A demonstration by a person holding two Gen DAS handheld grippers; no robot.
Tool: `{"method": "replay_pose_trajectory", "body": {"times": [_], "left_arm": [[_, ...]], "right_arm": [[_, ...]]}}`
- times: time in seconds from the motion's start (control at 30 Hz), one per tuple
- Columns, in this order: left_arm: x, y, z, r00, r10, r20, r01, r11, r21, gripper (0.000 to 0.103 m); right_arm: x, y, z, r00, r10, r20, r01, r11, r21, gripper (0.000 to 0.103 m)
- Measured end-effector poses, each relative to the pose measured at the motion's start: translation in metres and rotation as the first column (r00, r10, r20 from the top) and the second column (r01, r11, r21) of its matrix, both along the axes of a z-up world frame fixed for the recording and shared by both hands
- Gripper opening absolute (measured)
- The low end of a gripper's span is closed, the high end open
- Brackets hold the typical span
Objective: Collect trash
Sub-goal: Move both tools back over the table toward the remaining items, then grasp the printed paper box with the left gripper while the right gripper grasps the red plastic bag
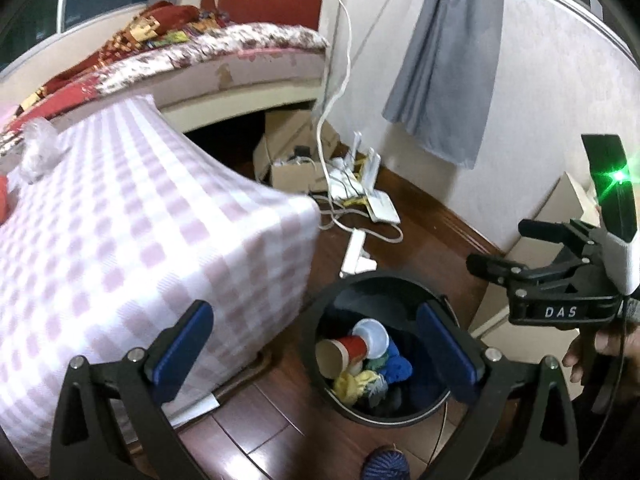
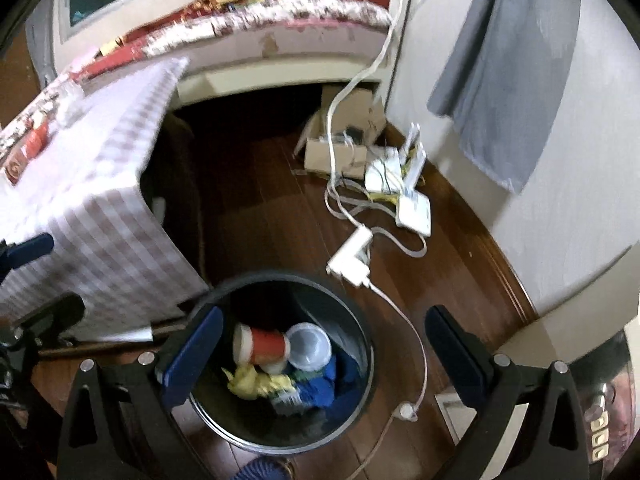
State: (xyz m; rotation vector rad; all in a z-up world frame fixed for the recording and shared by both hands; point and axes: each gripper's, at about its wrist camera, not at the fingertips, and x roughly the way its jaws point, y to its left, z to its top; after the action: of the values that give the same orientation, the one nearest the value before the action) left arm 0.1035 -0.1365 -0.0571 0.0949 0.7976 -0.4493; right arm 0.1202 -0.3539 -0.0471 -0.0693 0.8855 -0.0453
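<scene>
The round black plastic trash bin (image 2: 362,344) already holds a red paper cup (image 2: 267,345) and crumpled yellow wrappers (image 2: 256,380); both the left gripper (image 1: 316,354) and the right gripper (image 2: 322,354) hang spread and empty above it. Clear crumpled plastic (image 1: 38,148) on the checkered cloth-covered table (image 1: 132,220) looks left to collect.

The bin (image 2: 360,376) hides its lower contents under the red cup (image 2: 267,345). A blue striped thing (image 1: 386,465) is cut off at bottom centre. The checkered surface (image 2: 100,184) is blurred at left.
</scene>
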Motion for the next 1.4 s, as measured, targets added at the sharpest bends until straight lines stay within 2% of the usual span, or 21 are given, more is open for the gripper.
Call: {"method": "replay_pose_trajectory", "body": {"times": [0.3,0.53,0.73,0.87,1.17,1.27,1.3,1.4], "left_arm": [[0.001,0.050,0.026,0.993,0.097,0.069,-0.095,0.995,-0.023,0.102],[0.011,0.110,0.036,0.969,0.229,0.098,-0.227,0.973,-0.027,0.102],[0.014,0.182,0.042,0.920,0.374,0.121,-0.373,0.927,-0.033,0.102],[0.015,0.226,0.044,0.879,0.461,0.122,-0.458,0.887,-0.049,0.102],[0.024,0.291,0.044,0.798,0.590,0.125,-0.588,0.807,-0.056,0.102],[0.033,0.307,0.041,0.778,0.618,0.108,-0.614,0.786,-0.072,0.098],[0.037,0.311,0.040,0.776,0.624,0.098,-0.619,0.782,-0.077,0.093],[0.056,0.318,0.035,0.769,0.635,0.068,-0.630,0.772,-0.083,0.088]], "right_arm": [[0.017,0.054,0.038,0.988,0.096,0.122,-0.099,0.995,0.017,0.102],[0.034,0.105,0.053,0.971,0.170,0.167,-0.179,0.983,0.041,0.102],[0.053,0.152,0.059,0.956,0.221,0.194,-0.245,0.963,0.109,0.102],[0.063,0.191,0.060,0.940,0.275,0.201,-0.299,0.948,0.104,0.102],[0.078,0.262,0.058,0.901,0.388,0.195,-0.406,0.912,0.063,0.102],[0.088,0.282,0.060,0.885,0.424,0.193,-0.436,0.899,0.023,0.102],[0.092,0.286,0.061,0.881,0.432,0.192,-0.442,0.897,0.014,0.102],[0.106,0.296,0.062,0.879,0.437,0.192,-0.448,0.894,0.014,0.102]]}}
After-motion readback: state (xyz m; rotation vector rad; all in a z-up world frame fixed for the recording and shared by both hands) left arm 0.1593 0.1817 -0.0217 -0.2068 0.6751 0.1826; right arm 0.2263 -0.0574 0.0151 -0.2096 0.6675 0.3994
